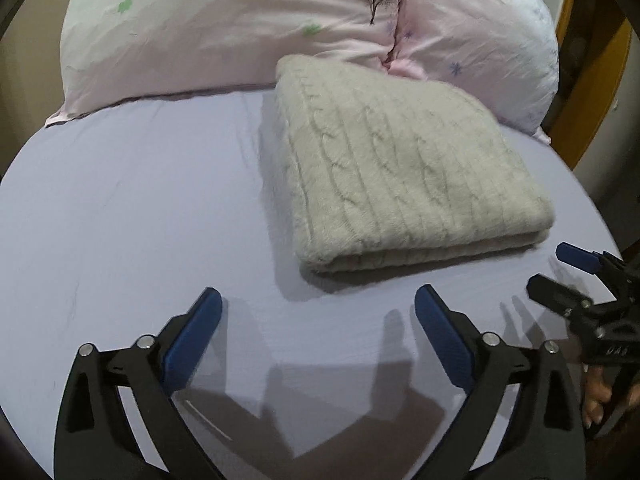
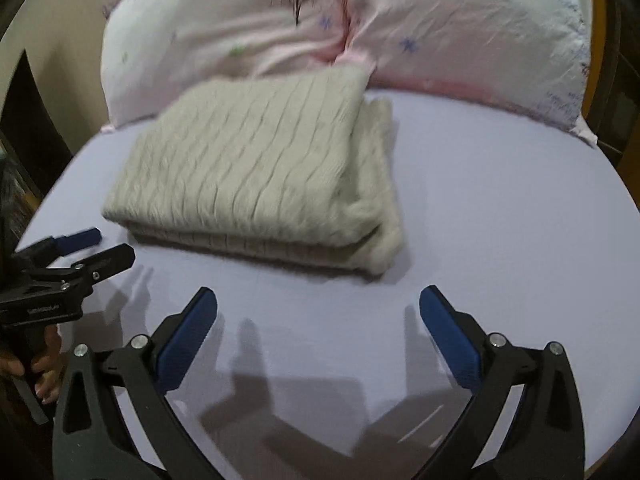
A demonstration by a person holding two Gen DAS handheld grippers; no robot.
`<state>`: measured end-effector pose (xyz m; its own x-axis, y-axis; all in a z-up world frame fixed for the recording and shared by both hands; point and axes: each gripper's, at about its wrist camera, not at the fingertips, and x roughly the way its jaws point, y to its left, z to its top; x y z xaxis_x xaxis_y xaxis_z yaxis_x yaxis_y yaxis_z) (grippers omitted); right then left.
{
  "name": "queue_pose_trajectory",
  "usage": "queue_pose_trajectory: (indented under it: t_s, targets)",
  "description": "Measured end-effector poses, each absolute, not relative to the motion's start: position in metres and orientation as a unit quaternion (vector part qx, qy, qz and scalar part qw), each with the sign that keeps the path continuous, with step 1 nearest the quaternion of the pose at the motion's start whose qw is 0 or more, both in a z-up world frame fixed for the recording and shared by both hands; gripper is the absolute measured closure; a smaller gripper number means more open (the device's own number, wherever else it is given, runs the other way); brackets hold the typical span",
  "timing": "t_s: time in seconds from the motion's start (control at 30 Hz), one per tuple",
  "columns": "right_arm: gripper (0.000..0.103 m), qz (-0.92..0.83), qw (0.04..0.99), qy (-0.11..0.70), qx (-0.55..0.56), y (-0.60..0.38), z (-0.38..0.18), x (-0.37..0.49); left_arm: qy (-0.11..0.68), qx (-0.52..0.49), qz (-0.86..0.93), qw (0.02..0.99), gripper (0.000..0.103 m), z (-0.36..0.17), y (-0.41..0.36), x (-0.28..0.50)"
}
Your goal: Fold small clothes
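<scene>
Sweater (image 1: 404, 172) showing cream-beige, cable-knit ribs. Sheet (image 1: 132, 216) showing plain pale lilac. Pillows (image 1: 224, 24) showing pale pink, carrying scattered green and blue star prints plus dark bare-tree print. Grippers showing black, pads (image 1: 200, 332) showing blue. Bed frame (image 1: 592, 92) showing orange-brown.

Pink pillows (image 1: 224, 28) on lavender sheet (image 1: 132, 208)

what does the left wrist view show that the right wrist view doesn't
Only the left wrist view shows the right gripper from outside, at its right edge, and the sweater's neat folded near edge. Only the right wrist view shows the left gripper from outside and the sweater's uneven layered right side. Both show the folded sweater on the sheet, pink pillows behind, jaws open.
</scene>
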<state>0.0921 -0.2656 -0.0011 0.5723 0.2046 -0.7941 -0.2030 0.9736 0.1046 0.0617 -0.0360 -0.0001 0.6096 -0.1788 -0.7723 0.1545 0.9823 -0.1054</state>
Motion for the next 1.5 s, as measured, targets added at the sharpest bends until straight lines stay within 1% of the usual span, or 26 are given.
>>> queue_pose_trajectory:
  t_s: [0.1,0.23,1.5]
  targets:
    - [0.002,0.092,0.885,0.456,-0.031,-0.255,-0.007,0.091,0.442,0.005,-0.074,0.894,0.001,-0.002,-0.04,0.063]
    - [0.002,0.089,0.887,0.452,-0.031,-0.253,-0.011,0.096,0.452,0.043,-0.053,0.89,0.001,-0.003,-0.049,0.063]
    - [0.002,0.088,0.888,0.451,-0.03,-0.256,-0.008,0.094,0.452,0.04,-0.054,0.89,0.001,0.0,-0.049,0.063]
